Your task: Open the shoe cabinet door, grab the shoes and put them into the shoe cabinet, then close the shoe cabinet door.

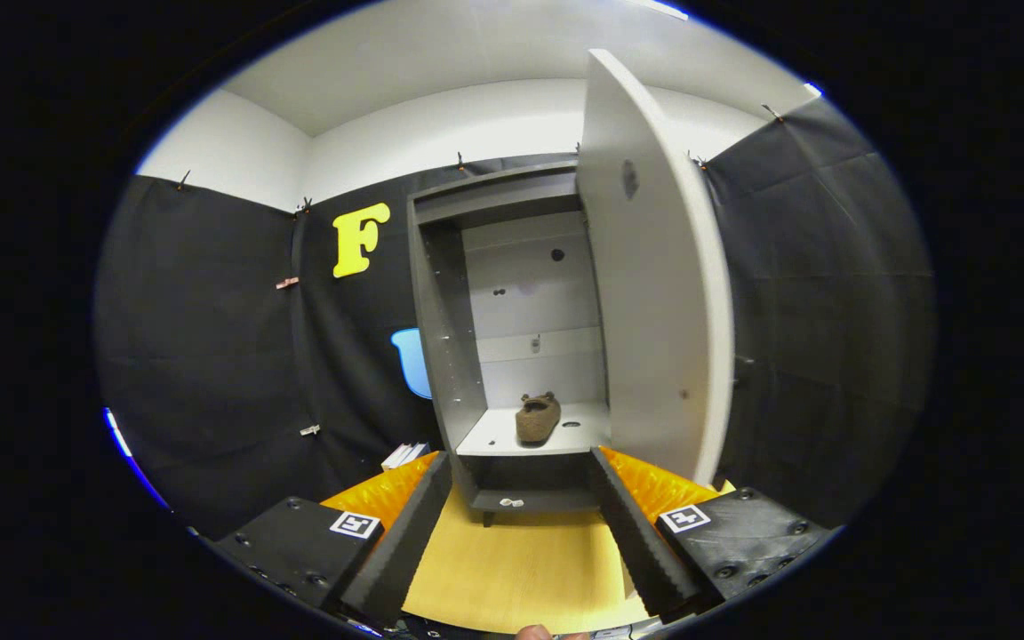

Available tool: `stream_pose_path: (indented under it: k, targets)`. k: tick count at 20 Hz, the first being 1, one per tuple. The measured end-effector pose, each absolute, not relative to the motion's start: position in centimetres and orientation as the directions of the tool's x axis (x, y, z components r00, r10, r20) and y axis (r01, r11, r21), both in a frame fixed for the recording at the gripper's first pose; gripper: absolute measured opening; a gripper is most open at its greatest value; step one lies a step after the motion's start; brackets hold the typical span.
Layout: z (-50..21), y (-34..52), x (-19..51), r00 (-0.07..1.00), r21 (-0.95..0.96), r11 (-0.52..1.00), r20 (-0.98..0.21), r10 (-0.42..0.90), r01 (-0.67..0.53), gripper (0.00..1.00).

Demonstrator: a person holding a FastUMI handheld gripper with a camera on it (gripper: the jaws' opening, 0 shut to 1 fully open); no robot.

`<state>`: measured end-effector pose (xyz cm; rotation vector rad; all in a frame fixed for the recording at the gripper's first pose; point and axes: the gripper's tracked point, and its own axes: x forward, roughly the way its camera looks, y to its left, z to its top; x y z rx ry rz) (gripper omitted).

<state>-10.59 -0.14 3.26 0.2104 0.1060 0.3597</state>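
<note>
Shoe cabinet (445, 311): one tall, dark-framed cabinet is seen standing against the black cloth wall, straight ahead of the fingers and beyond them; its pale back panel is marked by a few small holes.
Cabinet door (654, 302): one pale door is seen swung wide open on the cabinet's right side, its inner face turned toward the camera; one small round dark mark is noted near its top.
Floor (521, 569): one light wooden surface is seen under the cabinet and between the fingers.
Gripper (521, 471): one gripper is seen, its two fingers spread well apart, with nothing held or touched between them; the cabinet's lower opening is framed by the gap.
Fingers (401, 533): two are counted, one at each side of the gap, each with a ribbed inner face.
Square markers (356, 524): two are counted, one on each finger mount.
Shelf (499, 437): one pale shelf is seen low in the cabinet, just above the cabinet's base.
Shoe (537, 418): one brown shoe is seen lying on that shelf, inside the cabinet, roughly at the shelf's middle and well beyond the fingertips.
White object (404, 456): one small pale thing is seen on the floor just left of the cabinet's base; what it is cannot be told.
Fingertip (534, 632): one tip of a person's finger is seen at the very bottom, behind the gripper.
</note>
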Motion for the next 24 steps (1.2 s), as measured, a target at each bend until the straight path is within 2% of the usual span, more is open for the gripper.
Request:
stream_pose_path:
  k: [6, 10, 17, 24]
  targets:
    - [3.0, -10.2, -10.1, 0.979, 0.115, 0.979, -0.097, 0.179, -0.168, 0.98]
    - [1.4, -13.9, -6.5, 0.989, 0.101, 0.991, -0.11, 0.101, -0.09, 0.98]
    - [-1.2, -16.8, -0.5, 0.987, 0.085, 0.994, -0.143, 0.078, -0.066, 0.98]
    - [-1.5, -15.6, -0.4, 0.987, 0.102, 0.995, -0.159, 0.034, -0.018, 0.97]
